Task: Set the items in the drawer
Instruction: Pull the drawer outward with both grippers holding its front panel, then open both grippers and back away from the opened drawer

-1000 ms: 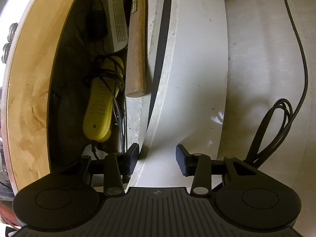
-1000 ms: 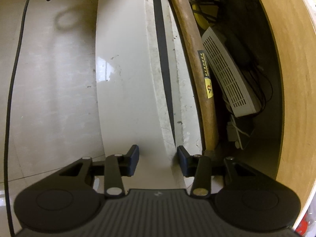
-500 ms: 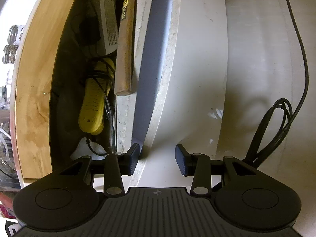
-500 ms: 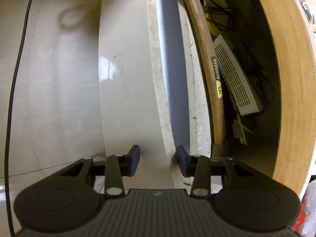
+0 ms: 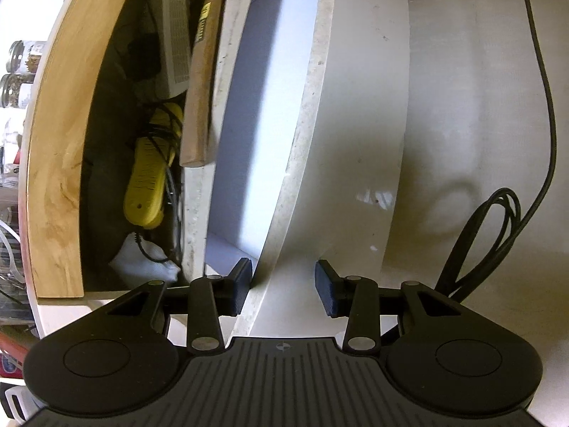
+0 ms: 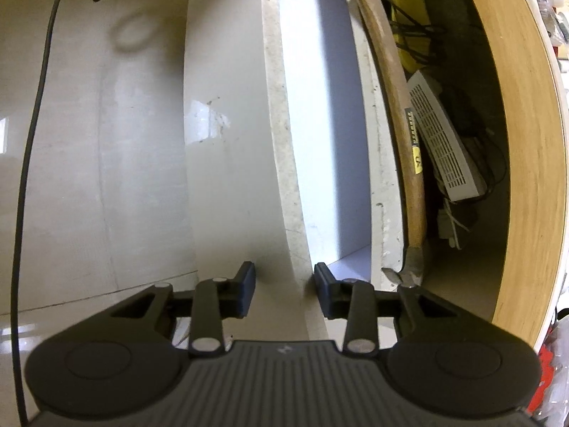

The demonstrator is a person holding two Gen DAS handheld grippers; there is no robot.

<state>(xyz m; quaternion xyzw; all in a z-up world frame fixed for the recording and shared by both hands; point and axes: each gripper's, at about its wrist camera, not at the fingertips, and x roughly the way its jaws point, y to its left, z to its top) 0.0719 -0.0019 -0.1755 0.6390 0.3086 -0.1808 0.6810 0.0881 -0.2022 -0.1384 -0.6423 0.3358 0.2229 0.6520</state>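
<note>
The drawer [image 5: 270, 114] has slid out: a second ago only a dark slit showed between its front panel [image 5: 359, 124] and the cabinet edge, and now a wide strip of its pale, bare inside is open to view. That likely means the opening step is well along, and the placing can follow once the gap is wide enough.

The left gripper [image 5: 282, 286] straddles one end of the front panel with its jaws set wide — the 9 o'clock finger sits inside the drawer against the panel's rough top edge, the 3 o'clock finger stands off the glossy face without touching. The right gripper [image 6: 284, 288] straddles the panel's other end the same way, wide apart, inner finger just inside. Neither clamps anything; they seem to hook and pull.

The likely items lie in the dark shelf beyond the drawer, toward 11 o'clock in the left view: a hammer [image 5: 199, 82] along the cabinet edge, a yellow strip [image 5: 147, 181] and a white box [image 5: 174, 53].
</note>
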